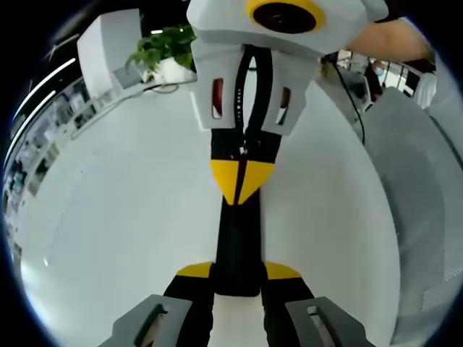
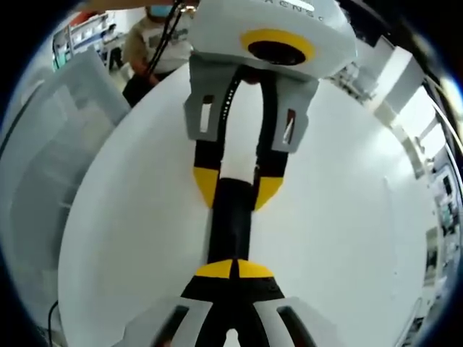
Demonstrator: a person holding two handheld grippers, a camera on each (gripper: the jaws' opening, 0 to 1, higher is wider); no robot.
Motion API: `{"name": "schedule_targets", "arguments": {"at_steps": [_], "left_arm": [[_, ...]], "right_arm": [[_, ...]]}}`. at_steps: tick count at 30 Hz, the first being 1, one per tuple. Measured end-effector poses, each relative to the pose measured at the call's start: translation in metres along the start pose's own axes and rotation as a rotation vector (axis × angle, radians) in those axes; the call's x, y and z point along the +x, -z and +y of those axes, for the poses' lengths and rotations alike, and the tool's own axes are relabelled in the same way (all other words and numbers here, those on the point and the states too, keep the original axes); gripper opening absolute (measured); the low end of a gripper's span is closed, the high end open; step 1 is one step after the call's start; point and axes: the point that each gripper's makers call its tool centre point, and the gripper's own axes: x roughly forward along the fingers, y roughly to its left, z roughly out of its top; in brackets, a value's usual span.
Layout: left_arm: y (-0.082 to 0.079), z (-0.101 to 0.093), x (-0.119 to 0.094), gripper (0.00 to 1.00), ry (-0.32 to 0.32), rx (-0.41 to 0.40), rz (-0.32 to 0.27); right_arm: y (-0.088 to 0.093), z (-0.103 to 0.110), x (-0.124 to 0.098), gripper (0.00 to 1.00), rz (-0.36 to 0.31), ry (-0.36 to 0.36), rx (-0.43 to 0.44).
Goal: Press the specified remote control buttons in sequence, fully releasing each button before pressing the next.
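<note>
Left gripper view: the black remote control (image 1: 238, 246) is seen lying lengthwise on the white table (image 1: 123, 217), centre frame, running from bottom centre upward. Its near end is pinched between the left gripper (image 1: 238, 278) yellow-tipped jaws, spread just to the remote's width. From the top of the frame the right gripper (image 1: 242, 181) is seen with jaws pressed together, yellow tips meeting on the remote's top face near its far end. Right gripper view: the same remote (image 2: 230, 224) is seen at centre; the right gripper (image 2: 233, 269) tips are closed together at bottom centre, over its near part, while the left gripper (image 2: 236, 189) comes from the top, jaws straddling the far end. A potted plant (image 1: 165, 47) sits upper left on the table.
</note>
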Motion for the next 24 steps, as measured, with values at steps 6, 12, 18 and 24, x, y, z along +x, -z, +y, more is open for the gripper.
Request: {"name": "schedule_targets", "arguments": {"at_steps": [6, 12, 18, 24], "left_arm": [[0.0, 0.0, 0.0, 0.24, 0.0, 0.002, 0.003], [0.0, 0.0, 0.0, 0.24, 0.001, 0.002, 0.003], [0.0, 0.0, 0.0, 0.24, 0.0, 0.0, 0.003], [0.0, 0.001, 0.0, 0.24, 0.001, 0.003, 0.001]], "right_arm": [[-0.008, -0.002, -0.009, 0.0, -0.047, 0.016, 0.021], [-0.012, -0.001, -0.015, 0.0, -0.059, 0.027, 0.013], [-0.011, 0.001, -0.018, 0.0, -0.052, 0.03, 0.009], [-0.006, 0.002, -0.021, 0.0, -0.044, 0.033, 0.011]]}}
